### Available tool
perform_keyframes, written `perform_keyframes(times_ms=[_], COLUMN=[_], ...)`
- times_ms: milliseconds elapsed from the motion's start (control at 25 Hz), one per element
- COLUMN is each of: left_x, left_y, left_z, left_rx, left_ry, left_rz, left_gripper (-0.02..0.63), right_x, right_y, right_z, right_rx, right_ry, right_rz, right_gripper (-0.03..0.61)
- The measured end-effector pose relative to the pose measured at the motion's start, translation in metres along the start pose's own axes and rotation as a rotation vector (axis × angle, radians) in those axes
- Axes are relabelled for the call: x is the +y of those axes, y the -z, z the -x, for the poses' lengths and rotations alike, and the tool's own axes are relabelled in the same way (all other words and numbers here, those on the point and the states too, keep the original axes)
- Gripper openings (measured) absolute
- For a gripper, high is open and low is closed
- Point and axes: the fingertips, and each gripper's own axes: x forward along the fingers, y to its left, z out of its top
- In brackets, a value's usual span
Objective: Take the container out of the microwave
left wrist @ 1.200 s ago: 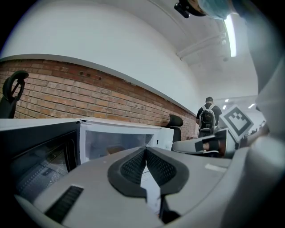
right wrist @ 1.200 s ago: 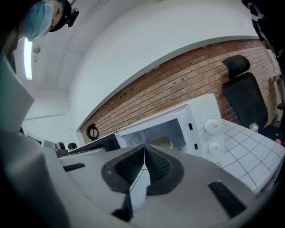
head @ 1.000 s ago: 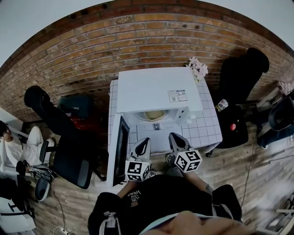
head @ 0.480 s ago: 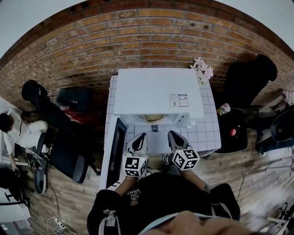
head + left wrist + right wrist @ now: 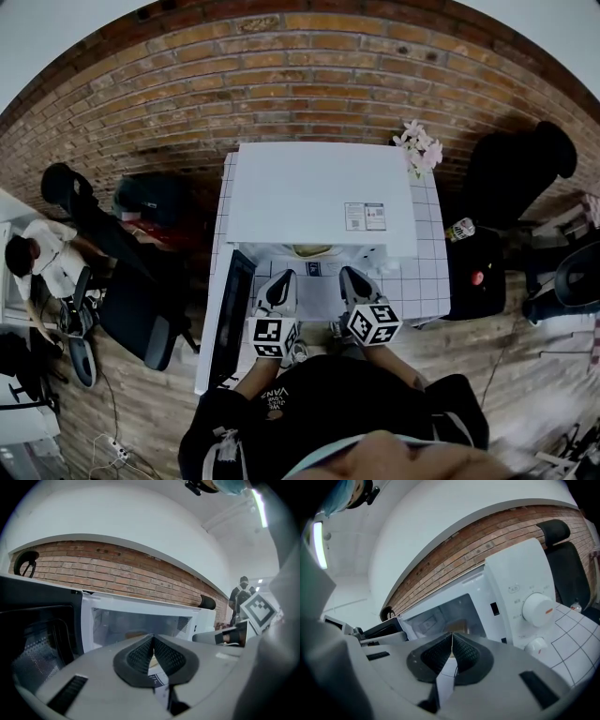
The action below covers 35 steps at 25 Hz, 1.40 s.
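Tan container [image 5: 312,250] sits inside microwave [image 5: 309,187], beyond both closed jaws.

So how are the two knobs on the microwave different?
The upper knob is bigger than the lower knob. The upper knob has a clear orange line; the lower knob shows only a tiny red speck. The upper knob is in full view; the lower knob is partly hidden behind the right gripper. Both are round, white, and on the microwave's panel.

I see a red brick wall [image 5: 309,66] behind the white-tiled tabletop [image 5: 427,274], and a wood-plank floor [image 5: 497,356] in front of it. Black office chairs stand to its left [image 5: 131,314] and right [image 5: 520,164], with pale flowers [image 5: 419,150] at its back right corner.
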Motion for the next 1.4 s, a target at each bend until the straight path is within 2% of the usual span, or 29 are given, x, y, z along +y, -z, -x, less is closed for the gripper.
perform_keyframes(times_ms=[160,480,760,800,880,920,1120,1240,1400], left_x=[0.005,0.016,0.026,0.027,0.03,0.031,0.038,0.043,0.046], left_y=[0.006,0.018,0.03,0.031,0.036,0.038,0.045,0.047,0.049], left_z=[-0.011,-0.037,-0.051,-0.053,-0.057,-0.059,-0.071,-0.078,-0.089], left_rx=[0.018,0.053,0.094,0.098,0.108,0.113,0.12,0.13,0.14], left_ry=[-0.016,-0.036,-0.029,-0.028,-0.027,-0.028,-0.042,-0.046,-0.035], left_rz=[0.004,0.031,0.098,0.109,0.135,0.145,0.17,0.209,0.266], left_gripper=[0.011,0.011,0.014,0.022,0.079,0.104,0.143,0.169,0.203], right_x=[-0.01,-0.018,-0.022,-0.023,-0.025,-0.026,-0.033,-0.035,-0.037], right_y=[0.005,0.008,0.014,0.014,0.017,0.019,0.024,0.025,0.028], right_z=[-0.012,-0.033,-0.05,-0.052,-0.058,-0.061,-0.07,-0.076,-0.085], right_rx=[0.017,0.015,0.032,0.031,0.037,0.043,0.032,0.021,0.024], right_ry=[0.022,-0.006,-0.01,-0.008,-0.003,-0.001,0.011,0.021,0.034], right_rz=[-0.016,-0.085,-0.155,-0.167,-0.193,-0.206,-0.298,-0.359,-0.389], right_gripper=[0.006,0.006,0.008,0.012,0.101,0.118,0.145,0.17,0.189])
